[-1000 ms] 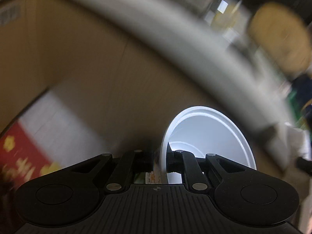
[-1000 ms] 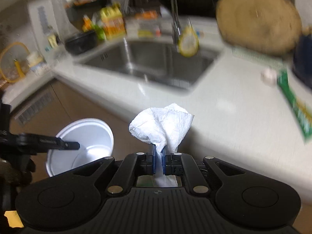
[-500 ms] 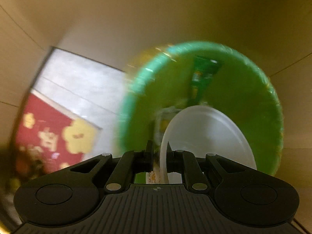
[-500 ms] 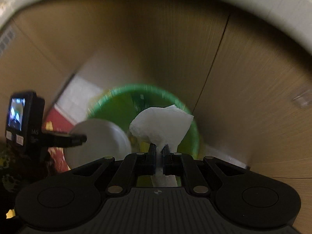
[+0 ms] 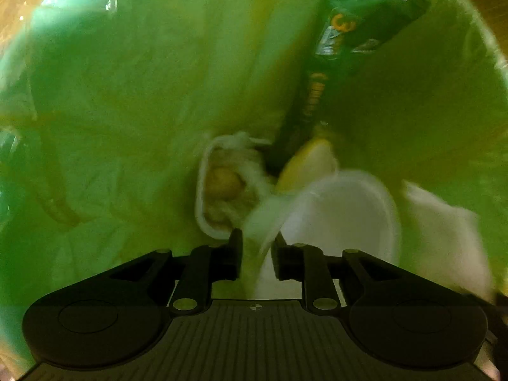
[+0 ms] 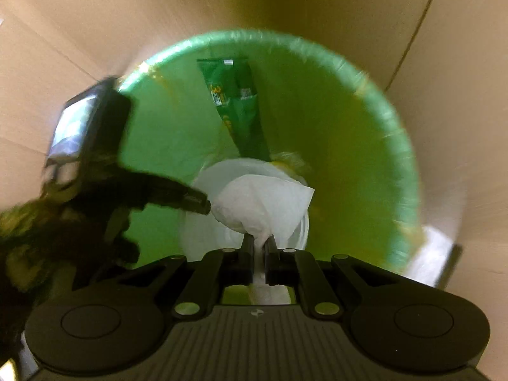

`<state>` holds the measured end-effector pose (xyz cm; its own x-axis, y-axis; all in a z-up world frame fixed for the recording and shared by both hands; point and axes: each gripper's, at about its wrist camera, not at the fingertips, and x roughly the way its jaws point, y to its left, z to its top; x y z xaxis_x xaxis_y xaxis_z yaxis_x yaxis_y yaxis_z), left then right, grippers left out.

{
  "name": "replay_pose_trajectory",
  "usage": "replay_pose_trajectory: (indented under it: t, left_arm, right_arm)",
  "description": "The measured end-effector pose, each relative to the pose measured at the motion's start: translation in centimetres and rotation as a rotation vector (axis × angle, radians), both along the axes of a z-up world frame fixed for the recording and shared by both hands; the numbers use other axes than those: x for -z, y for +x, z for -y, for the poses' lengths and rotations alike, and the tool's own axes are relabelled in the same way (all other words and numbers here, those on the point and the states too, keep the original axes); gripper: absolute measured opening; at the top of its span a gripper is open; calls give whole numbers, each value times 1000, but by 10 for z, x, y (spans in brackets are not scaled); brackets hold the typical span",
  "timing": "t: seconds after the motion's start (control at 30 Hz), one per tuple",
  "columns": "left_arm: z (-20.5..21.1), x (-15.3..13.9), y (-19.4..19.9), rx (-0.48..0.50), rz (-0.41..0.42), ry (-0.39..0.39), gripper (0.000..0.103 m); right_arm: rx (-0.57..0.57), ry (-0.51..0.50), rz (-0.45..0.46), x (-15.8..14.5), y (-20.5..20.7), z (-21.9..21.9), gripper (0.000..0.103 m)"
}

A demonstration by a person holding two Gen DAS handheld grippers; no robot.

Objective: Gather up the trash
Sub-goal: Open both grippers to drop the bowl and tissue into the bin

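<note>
A bin lined with a green bag [image 6: 365,146] fills both views. My left gripper [image 5: 257,250] reaches inside it, its jaws a little apart around the rim of a blurred white paper cup [image 5: 343,219]. My right gripper [image 6: 257,250] is shut on a crumpled white tissue [image 6: 263,206] and holds it over the bin's mouth. The tissue also shows at the right of the left wrist view [image 5: 444,235]. The left gripper's body [image 6: 133,190] shows at the left of the right wrist view, with the cup [image 6: 206,231] under the tissue.
In the bin lie a green snack wrapper [image 6: 238,104], a white tray with food scraps [image 5: 222,187] and yellow wrapping [image 5: 304,165]. Brown cabinet panels [image 6: 444,63] stand around the bin. The bag wall [image 5: 127,95] is close on all sides of the left gripper.
Both grippers dropped from the counter to the bin. The left gripper went into the bin and its jaws have parted on the cup. The right gripper holds the tissue over the opening.
</note>
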<state>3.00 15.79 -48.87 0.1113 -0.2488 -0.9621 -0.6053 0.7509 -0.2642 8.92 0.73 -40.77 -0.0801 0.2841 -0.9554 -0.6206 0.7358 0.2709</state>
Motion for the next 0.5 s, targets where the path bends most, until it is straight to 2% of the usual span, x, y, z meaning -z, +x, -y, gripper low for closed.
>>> replay_pose_trajectory:
  t: [0.07, 0.2, 0.5]
  left_arm:
    - [2, -8, -3, 23, 19, -4, 24]
    - [3, -16, -1, 38, 42, 17, 23]
    - [-1, -29, 11, 43, 94, 20, 23]
  right_arm:
    - [27, 6, -90, 22, 1, -6, 6]
    - [95, -73, -256, 75, 7, -18, 7]
    - [233, -247, -378, 159, 24, -17, 7]
